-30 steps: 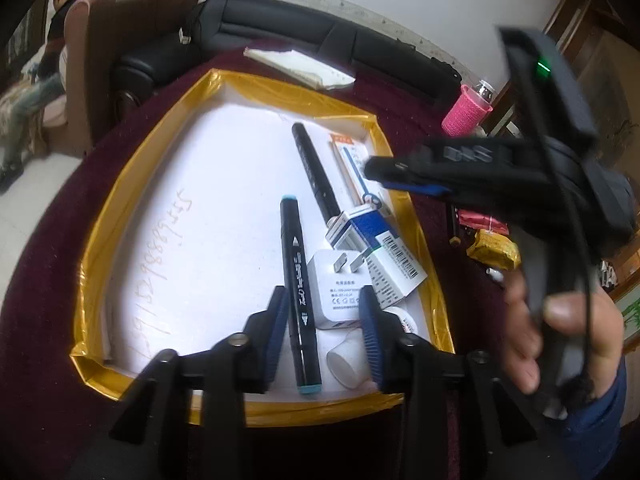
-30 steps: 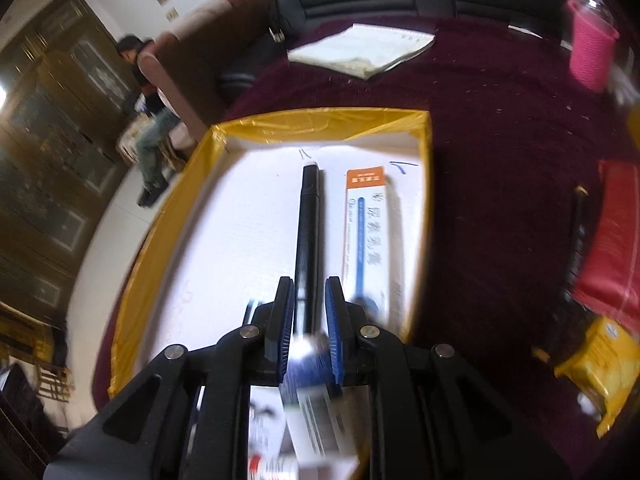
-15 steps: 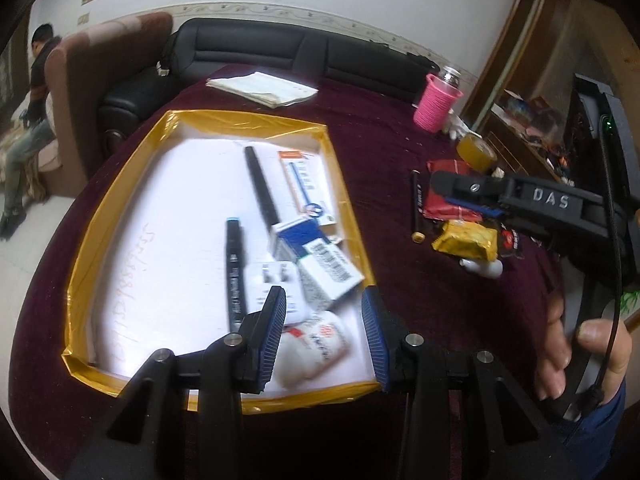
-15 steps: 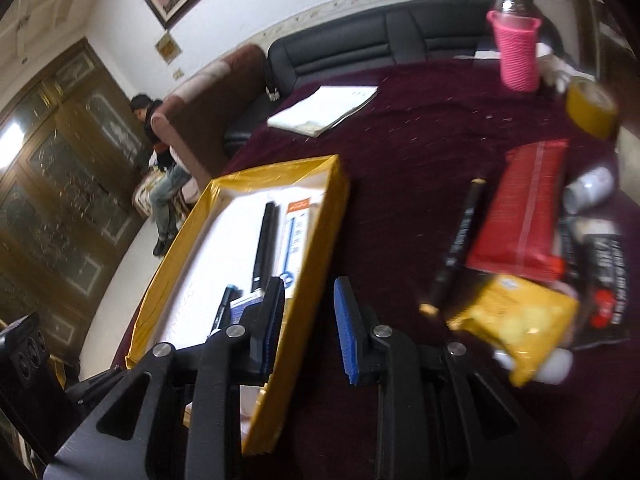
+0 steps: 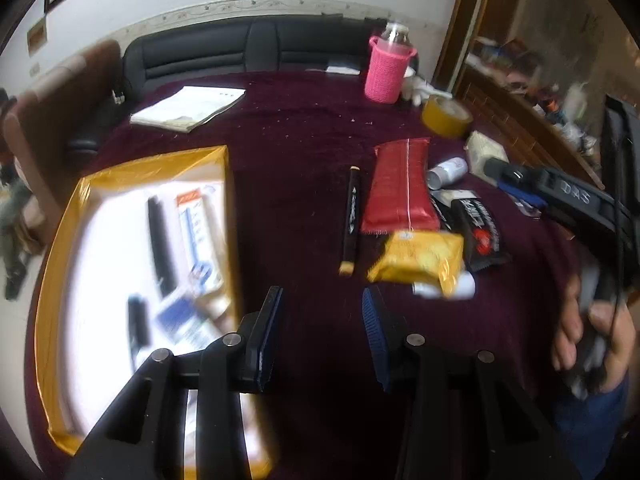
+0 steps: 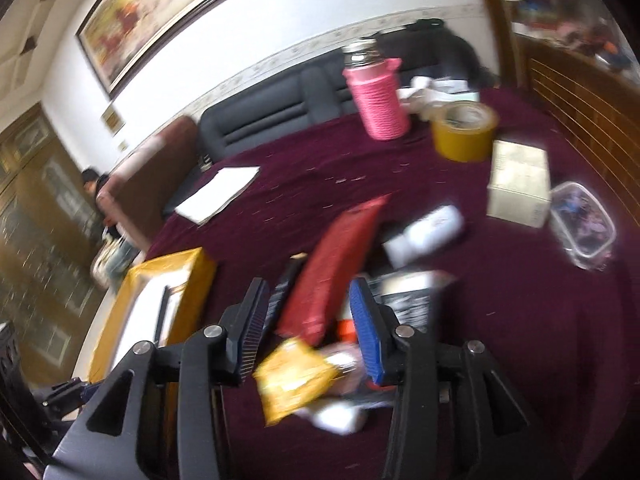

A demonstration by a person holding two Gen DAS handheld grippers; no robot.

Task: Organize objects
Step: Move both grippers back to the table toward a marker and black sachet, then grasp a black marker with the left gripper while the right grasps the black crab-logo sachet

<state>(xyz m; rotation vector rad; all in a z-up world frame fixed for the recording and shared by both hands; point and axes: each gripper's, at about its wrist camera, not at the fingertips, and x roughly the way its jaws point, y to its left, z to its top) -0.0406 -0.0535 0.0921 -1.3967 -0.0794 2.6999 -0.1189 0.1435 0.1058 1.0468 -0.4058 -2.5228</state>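
A yellow-rimmed tray [image 5: 230, 216] on the left holds pens, boxes and a charger, all blurred. To its right on the maroon cloth lie a black marker [image 5: 350, 220], a red packet [image 5: 400, 188], a yellow snack packet [image 5: 418, 258], a black packet [image 5: 480, 236] and a white bottle [image 5: 448, 170]. My left gripper [image 5: 320, 312] is open and empty above the cloth between tray and marker. My right gripper [image 6: 308, 324] is open and empty over the red packet [image 6: 340, 264] and yellow snack packet [image 6: 296, 380]; the tray [image 6: 192, 272] lies at its left.
A pink-sleeved bottle [image 5: 388, 72], a yellow tape roll [image 5: 446, 114] and a cream box [image 6: 518, 184] stand at the back right. A clear plastic container [image 6: 582, 224] sits at the far right. A white booklet [image 5: 188, 108] lies behind the tray. A black sofa [image 5: 248, 52] lines the wall.
Both grippers have swung right, away from the tray, toward the loose items on the cloth. The right gripper let go of the box it held and opened wider.
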